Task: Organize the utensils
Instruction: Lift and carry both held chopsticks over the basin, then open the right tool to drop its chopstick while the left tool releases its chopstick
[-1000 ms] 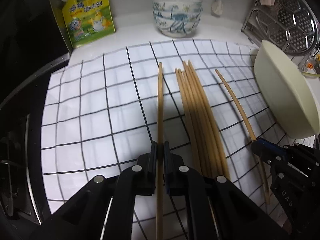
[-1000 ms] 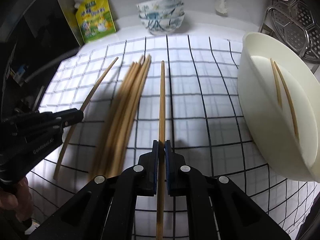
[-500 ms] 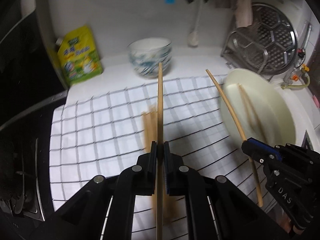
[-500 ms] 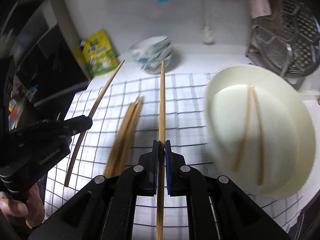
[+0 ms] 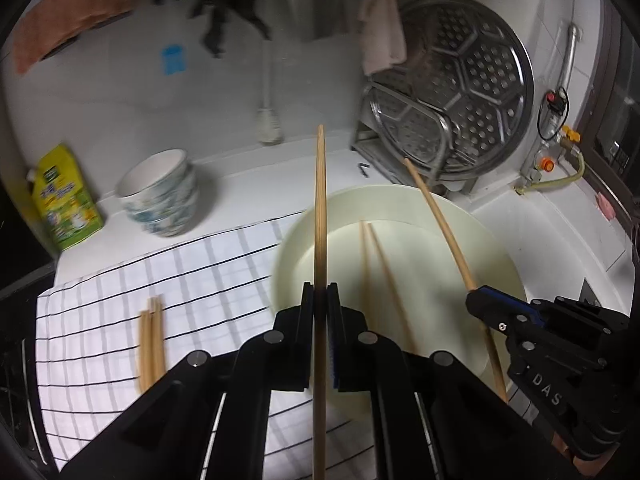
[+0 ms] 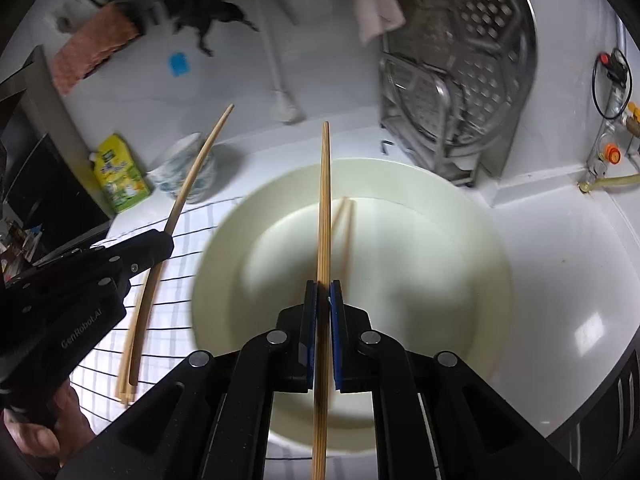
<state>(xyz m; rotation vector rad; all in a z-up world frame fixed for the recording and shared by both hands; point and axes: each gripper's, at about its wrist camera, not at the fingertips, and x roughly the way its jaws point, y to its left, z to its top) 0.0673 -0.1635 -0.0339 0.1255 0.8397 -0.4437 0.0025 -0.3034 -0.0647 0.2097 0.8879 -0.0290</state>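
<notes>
My left gripper (image 5: 320, 300) is shut on one wooden chopstick (image 5: 320, 216), held in the air over the left rim of the cream bowl (image 5: 492, 248). My right gripper (image 6: 323, 300) is shut on another chopstick (image 6: 324, 200), held above the middle of the bowl (image 6: 440, 240). Two chopsticks (image 5: 380, 264) lie inside the bowl. Several more chopsticks (image 5: 151, 340) lie on the checked cloth (image 5: 200, 280) to the left. The right gripper (image 5: 480, 306) and its chopstick (image 5: 440, 220) show in the left wrist view; the left gripper (image 6: 160, 246) and its chopstick (image 6: 196, 168) show in the right wrist view.
Stacked blue-patterned bowls (image 5: 160, 200) and a yellow-green pouch (image 5: 64, 200) stand at the back left. A metal rack with a perforated steamer plate (image 5: 460, 92) stands behind the cream bowl. A stove edge (image 5: 16, 360) borders the cloth on the left.
Both grippers have lifted their chopsticks off the cloth and moved right, to above the cream bowl. The bundle on the cloth has stayed behind.
</notes>
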